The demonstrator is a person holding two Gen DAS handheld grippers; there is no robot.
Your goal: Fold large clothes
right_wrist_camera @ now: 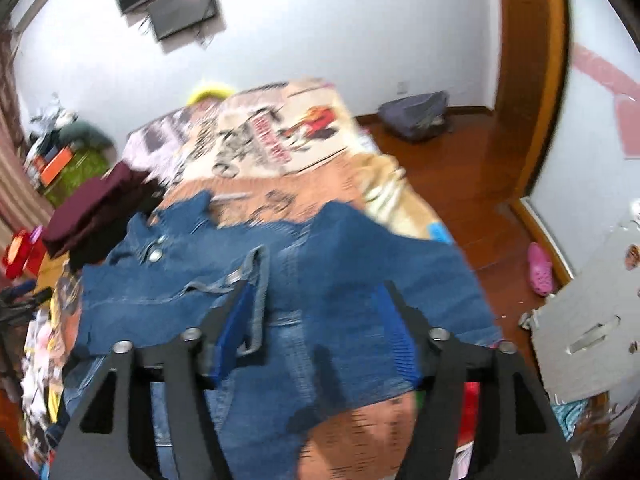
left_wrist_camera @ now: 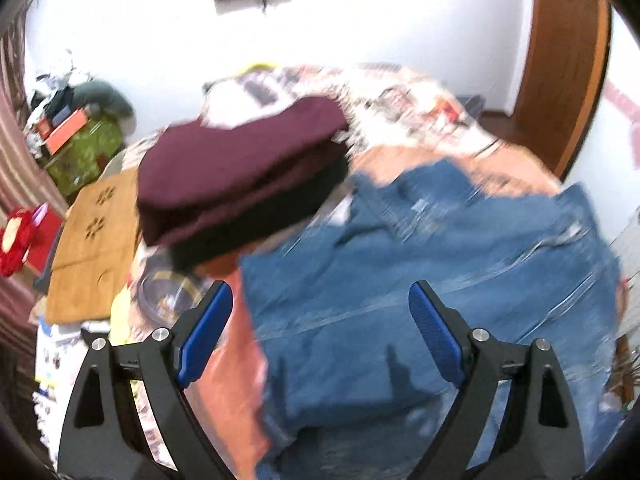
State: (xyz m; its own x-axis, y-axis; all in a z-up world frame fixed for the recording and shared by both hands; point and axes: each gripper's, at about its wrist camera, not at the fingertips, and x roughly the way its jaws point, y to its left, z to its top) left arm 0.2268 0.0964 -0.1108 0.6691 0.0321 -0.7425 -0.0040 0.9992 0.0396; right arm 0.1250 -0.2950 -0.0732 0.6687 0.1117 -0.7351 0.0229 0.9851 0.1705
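Note:
A blue denim jacket (left_wrist_camera: 420, 272) lies spread on the patterned bed cover (left_wrist_camera: 420, 92); it also shows in the right wrist view (right_wrist_camera: 192, 280), collar and snaps to the left. My left gripper (left_wrist_camera: 320, 308) is open and empty above the jacket's left part. My right gripper (right_wrist_camera: 312, 312) is open over the jacket; a denim flap (right_wrist_camera: 260, 280) lies beside its left finger (right_wrist_camera: 236, 320), and I cannot tell if they touch. Both views are blurred by motion.
A folded maroon garment (left_wrist_camera: 240, 176) on a black one sits on the bed left of the jacket, also in the right wrist view (right_wrist_camera: 92, 212). A brown mat (left_wrist_camera: 96, 240), a glass bowl (left_wrist_camera: 168, 292), a cluttered green stand (left_wrist_camera: 80, 152), a pink shoe (right_wrist_camera: 540, 268) on the wood floor.

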